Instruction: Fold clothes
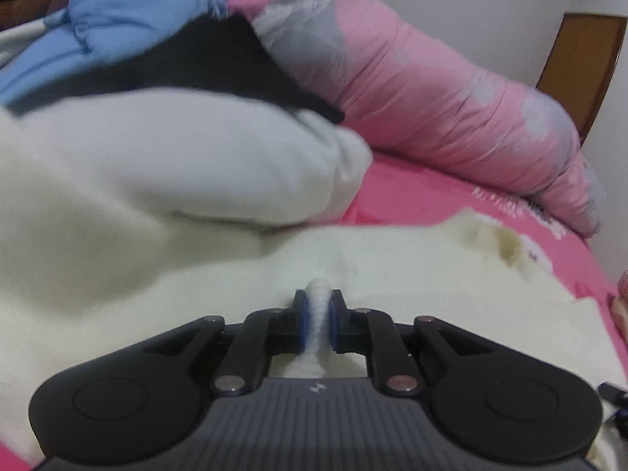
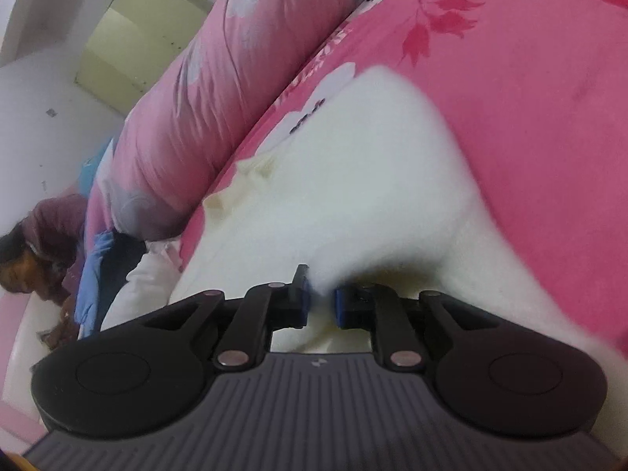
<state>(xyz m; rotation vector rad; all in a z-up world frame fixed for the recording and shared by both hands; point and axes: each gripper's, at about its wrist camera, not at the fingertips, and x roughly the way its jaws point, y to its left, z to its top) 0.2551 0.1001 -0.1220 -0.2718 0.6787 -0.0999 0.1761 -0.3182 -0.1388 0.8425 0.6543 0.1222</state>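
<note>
The left wrist view shows a pile the other view only catches at its far edge: a white padded piece (image 1: pixel 188 157), a black cloth (image 1: pixel 188 66) over it and a blue garment (image 1: pixel 129 19) behind, all soft and crumpled. Beside them runs a rolled pink quilt (image 1: pixel 451 94), ridged with tight creases and patched with grey-white flowers. A brown wooden board (image 1: pixel 581 74) stands by the wall.

The left gripper (image 1: pixel 318 324) has its blue-padded fingers (image 1: pixel 301 325) nearly shut, pinching a narrow ridge of the cream garment (image 1: pixel 392 274), whose fleecy pile bulges up between them. The garment lies spread on the pink bed sheet (image 1: pixel 412 192).

The right wrist view, tilted, shows what the left does not: the sheet's darker pink leaf and white blossom print (image 2: pixel 510 98), a pale yellow-green cabinet (image 2: pixel 129 39) against the wall, and a person (image 2: pixel 43 243) in a maroon top at the far end of the bed. Here the right gripper (image 2: pixel 321 298) is also nearly shut, its fingers (image 2: pixel 341 306) gripping a raised, blurred fold of the garment (image 2: pixel 373 157), which lifts off the sheet towards them. The fabric looks thick and fuzzy, with a loose, rounded edge.
</note>
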